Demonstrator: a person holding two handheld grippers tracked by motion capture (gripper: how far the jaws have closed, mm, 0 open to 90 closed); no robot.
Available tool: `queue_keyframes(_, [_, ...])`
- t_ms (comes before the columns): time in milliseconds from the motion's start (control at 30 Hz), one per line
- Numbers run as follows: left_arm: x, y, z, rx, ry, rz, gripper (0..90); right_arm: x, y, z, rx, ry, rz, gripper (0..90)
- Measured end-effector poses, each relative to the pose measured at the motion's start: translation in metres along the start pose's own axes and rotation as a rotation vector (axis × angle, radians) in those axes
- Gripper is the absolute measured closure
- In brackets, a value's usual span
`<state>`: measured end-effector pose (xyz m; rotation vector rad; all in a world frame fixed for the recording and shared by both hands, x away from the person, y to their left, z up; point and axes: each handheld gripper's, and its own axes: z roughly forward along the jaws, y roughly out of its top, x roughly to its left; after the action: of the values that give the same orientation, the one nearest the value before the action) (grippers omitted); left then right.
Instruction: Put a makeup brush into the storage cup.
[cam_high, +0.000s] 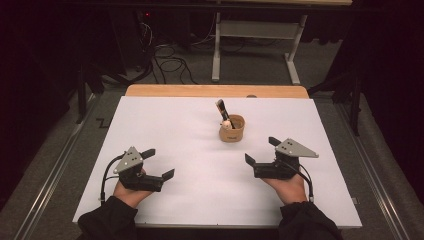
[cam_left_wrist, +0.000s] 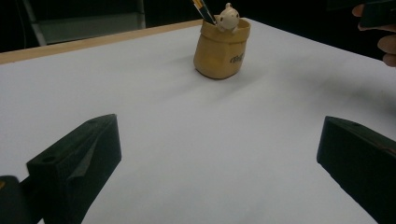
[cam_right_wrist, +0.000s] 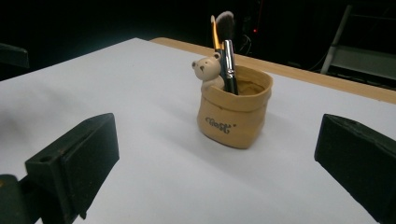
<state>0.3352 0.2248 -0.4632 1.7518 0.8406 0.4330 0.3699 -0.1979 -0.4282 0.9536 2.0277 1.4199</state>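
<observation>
A white table (cam_high: 165, 125) in a dark room holds a tan pot (cam_high: 232, 129); left gripper (cam_high: 156, 163) and right gripper (cam_high: 261, 150) both gape, released.

White table top (cam_high: 165, 130) lies bare between both grippers and the far edge. Sole obstruction: tan pouch-shaped holder (cam_high: 232, 129) at centre, brushes (cam_high: 221, 109) projecting upward. Passage free on either side.

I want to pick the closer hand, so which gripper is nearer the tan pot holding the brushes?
Right. The right gripper sits just below and to the right of the tan pot in the high view, jaws open. The left gripper is farther off, down at the pot's left, also open.
</observation>
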Motion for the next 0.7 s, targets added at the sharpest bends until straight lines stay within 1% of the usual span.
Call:
queue_keyframes(233, [-0.002, -0.002, 0.000, 0.005, 0.006, -0.010, 0.6, -0.003, -0.015, -0.025, -0.020, -0.042, -0.006, 0.6])
queue_keyframes(333, [-0.003, -0.002, 0.001, 0.010, 0.008, -0.013, 0.5, -0.005, -0.020, -0.035, -0.032, -0.055, -0.013, 0.6])
queue_keyframes(433, [-0.006, -0.003, 0.001, 0.013, 0.011, -0.015, 0.6, -0.006, -0.024, -0.043, -0.037, -0.056, -0.007, 0.6])
queue_keyframes(500, [-0.008, -0.003, -0.001, 0.010, 0.014, -0.017, 0.6, -0.006, -0.027, -0.046, -0.033, -0.061, -0.008, 0.6])
queue_keyframes(567, [-0.010, -0.003, -0.001, 0.010, 0.015, -0.007, 0.6, -0.007, -0.029, -0.049, -0.035, -0.066, -0.005, 0.6])
queue_keyframes(633, [-0.010, -0.003, 0.000, 0.017, 0.013, 0.004, 0.6, -0.008, -0.032, -0.049, -0.032, -0.070, 0.001, 0.6])
queue_keyframes(700, [-0.009, -0.003, 0.002, 0.022, 0.011, 0.006, 0.6, -0.009, -0.034, -0.047, -0.028, -0.067, 0.007, 0.6])
